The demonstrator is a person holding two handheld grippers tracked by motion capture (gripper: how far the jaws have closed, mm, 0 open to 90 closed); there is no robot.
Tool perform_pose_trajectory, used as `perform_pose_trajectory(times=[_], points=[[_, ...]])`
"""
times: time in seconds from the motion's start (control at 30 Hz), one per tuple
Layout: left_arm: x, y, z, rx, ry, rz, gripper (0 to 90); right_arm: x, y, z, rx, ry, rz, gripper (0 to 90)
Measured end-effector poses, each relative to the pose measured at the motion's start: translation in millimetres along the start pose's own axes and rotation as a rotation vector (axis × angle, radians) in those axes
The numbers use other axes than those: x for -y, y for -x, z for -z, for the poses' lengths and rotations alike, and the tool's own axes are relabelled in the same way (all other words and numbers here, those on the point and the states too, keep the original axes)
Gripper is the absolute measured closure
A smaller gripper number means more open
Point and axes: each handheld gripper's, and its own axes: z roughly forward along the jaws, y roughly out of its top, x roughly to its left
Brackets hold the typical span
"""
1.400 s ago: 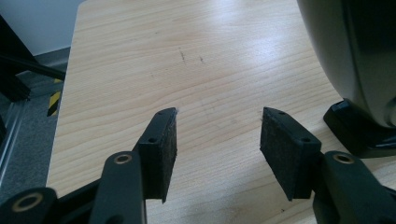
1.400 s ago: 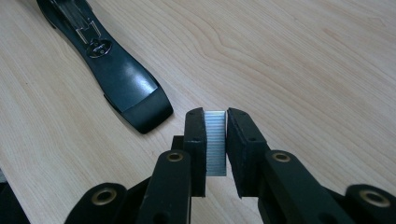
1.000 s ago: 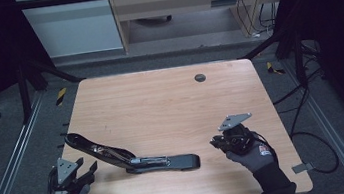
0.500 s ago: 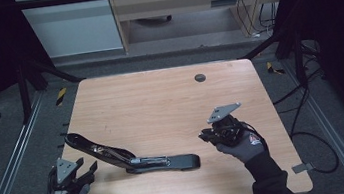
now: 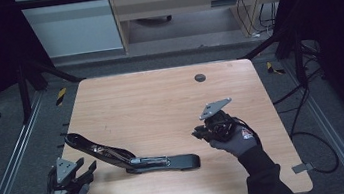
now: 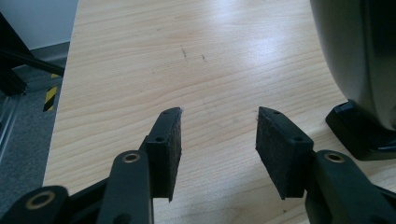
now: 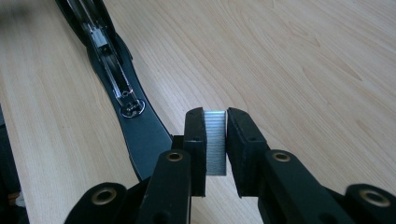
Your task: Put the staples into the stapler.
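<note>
Right tool point(image 7: 215, 140) clamps a staple strip point(image 7: 215, 142) above the opened stapler point(image 5: 132, 157); left tool point(image 6: 217, 140), jaws apart and just closing, holds nothing.

**Wood, black plastic and bright metal**

The table point(image 5: 161, 103) has a pale wood-grain top, smooth with a soft sheen. The stapler point(image 7: 140, 126) lying open on it is glossy black plastic, its inner channel shiny metal. The staple strip point(image 7: 215, 142) looks like finely ribbed, bright silvery metal. The gripper pads point(image 6: 172, 144) look like matt black rubber, slightly rough. The gloves point(image 5: 239, 141) are dark cloth.
</note>
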Motion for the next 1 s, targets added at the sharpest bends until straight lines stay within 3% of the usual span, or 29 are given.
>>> perform_pose_trajectory(times=[0.2,1.0], points=[[0.0,-0.2,0.7,-0.006,0.004,-0.003,51.3,-5.1,-1.8,-4.6,-0.018,0.021,0.014,78.5],[0.4,-0.7,0.1,-0.004,0.004,0.001,50.5,-30.7,-12.9,-28.4,-0.073,0.016,0.089,78.5]])
